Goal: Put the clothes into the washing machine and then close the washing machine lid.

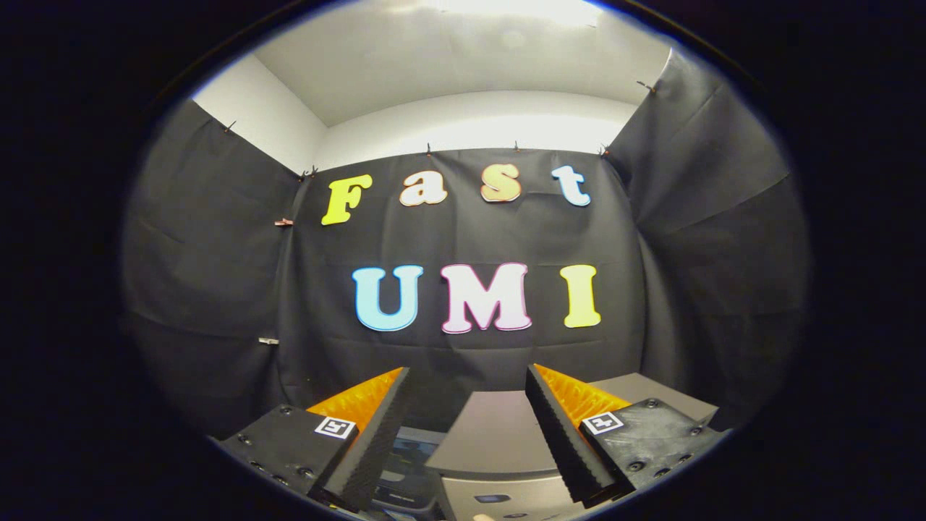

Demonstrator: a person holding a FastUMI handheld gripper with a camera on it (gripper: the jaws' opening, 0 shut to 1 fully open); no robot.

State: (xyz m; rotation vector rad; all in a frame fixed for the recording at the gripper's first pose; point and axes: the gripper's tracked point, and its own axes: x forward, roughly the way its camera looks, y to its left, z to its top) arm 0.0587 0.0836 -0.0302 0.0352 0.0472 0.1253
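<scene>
Your claw [469,376] is spread wide, its two fingers well apart with nothing pinched between them. You are holding it high and level, so it faces the black cloth wall [463,231] of the booth rather than down at the work.

Take the washing machine [499,463] as your landmark. It sits low, beneath and between your fingers: a grey, flat-topped body whose lid [495,434] lies directly in the gap between them, apparently down flat, though you cannot be certain from this angle. The right finger [561,434] overlaps the lid's right edge, without any visible contact. Below the lid, the machine's pale front panel [499,499] faces you, carrying a small dark mark. To the left of the lid, just behind the left finger [376,441], is a darker bluish part [406,470] with rounded outlines; what it is you cannot tell.

Behind the machine the cloth wall rises, and above that a white ceiling [463,65] glows brightly.
</scene>
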